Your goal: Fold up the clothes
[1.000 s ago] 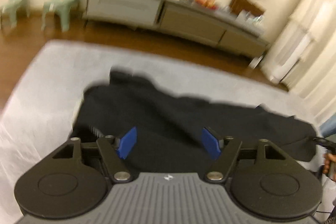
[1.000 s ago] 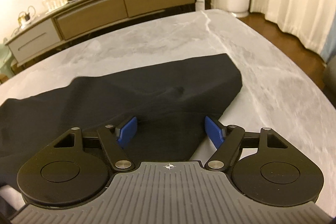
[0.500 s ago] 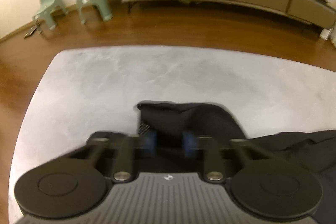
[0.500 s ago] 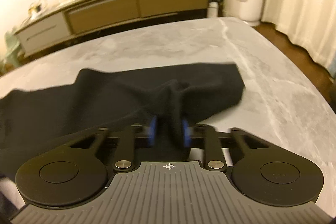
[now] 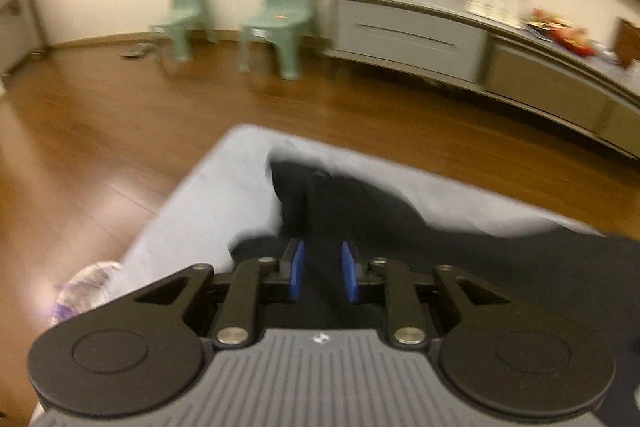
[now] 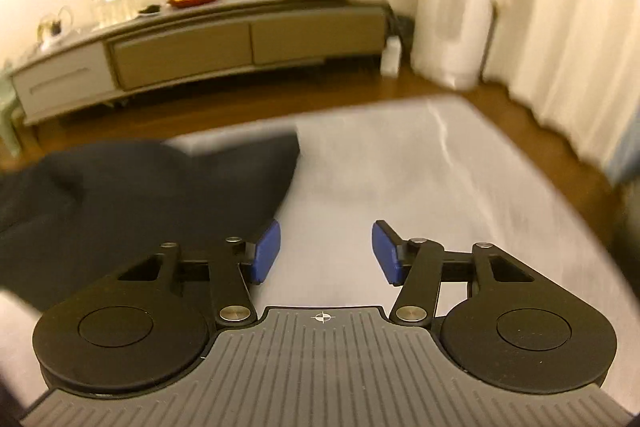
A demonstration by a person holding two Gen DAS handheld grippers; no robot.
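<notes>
Close in, the left gripper (image 5: 322, 271) keeps its blue pads pinched on a fold of the black cloth garment (image 5: 400, 227), lifting it off the grey marble-look table (image 5: 208, 195). The right gripper (image 6: 326, 253), clamped on the same cloth half a second ago, has let go; its jaws stand apart over bare tabletop, the garment lying just to its left. I'd say one fold is laid. Beyond stand two mint-green child chairs (image 5: 280, 23).

No legible text, label, brand or number in either view; the only marks are a small white emblem on the left gripper's ribbed grey housing (image 5: 320, 337) and a white crosshair symbol on the right gripper's ribbed grey housing (image 6: 322, 317).
</notes>
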